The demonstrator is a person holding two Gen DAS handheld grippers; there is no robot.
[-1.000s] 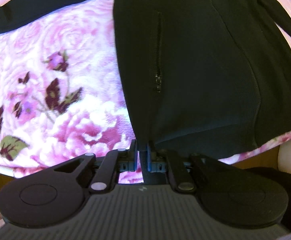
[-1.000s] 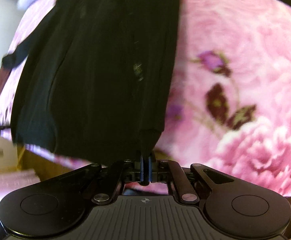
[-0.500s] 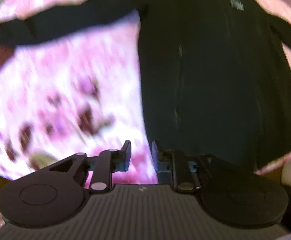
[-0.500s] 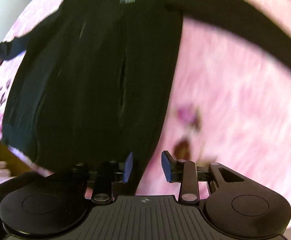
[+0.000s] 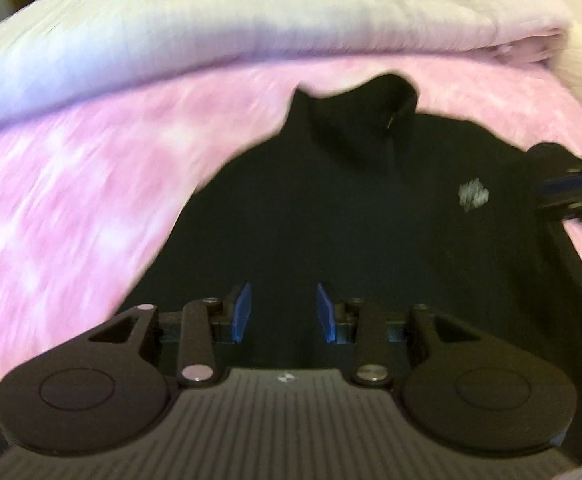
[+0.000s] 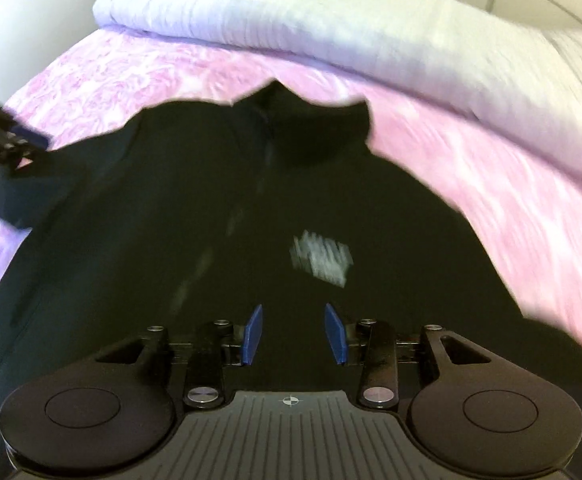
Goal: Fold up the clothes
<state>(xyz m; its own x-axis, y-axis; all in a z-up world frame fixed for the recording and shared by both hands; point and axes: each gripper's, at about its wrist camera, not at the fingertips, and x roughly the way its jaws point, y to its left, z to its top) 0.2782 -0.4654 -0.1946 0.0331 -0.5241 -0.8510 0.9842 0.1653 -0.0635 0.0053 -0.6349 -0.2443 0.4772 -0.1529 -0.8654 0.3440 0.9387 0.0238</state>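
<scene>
Jacket: black zip jacket point(image 5: 331, 216) is lying front up on the pink floral blanket point(image 5: 71, 208), collar point(image 5: 355, 116) pointing toward the far edge of the bed, pale chest logo point(image 6: 321, 258) showing.
Folded quilt: pale quilt point(image 6: 331, 24) is sitting along the far edge of the blanket, just beyond the collar.
Left gripper: left gripper point(image 5: 283, 312) is hovering over the jacket's chest, jaws partly apart and opening, nothing pinched between the blue pads point(image 5: 242, 312).
Right gripper: right gripper point(image 6: 295, 336) is hanging over the chest below the logo, jaws partly apart and opening, gripping nothing.
Picture: both views are blurring.
</scene>
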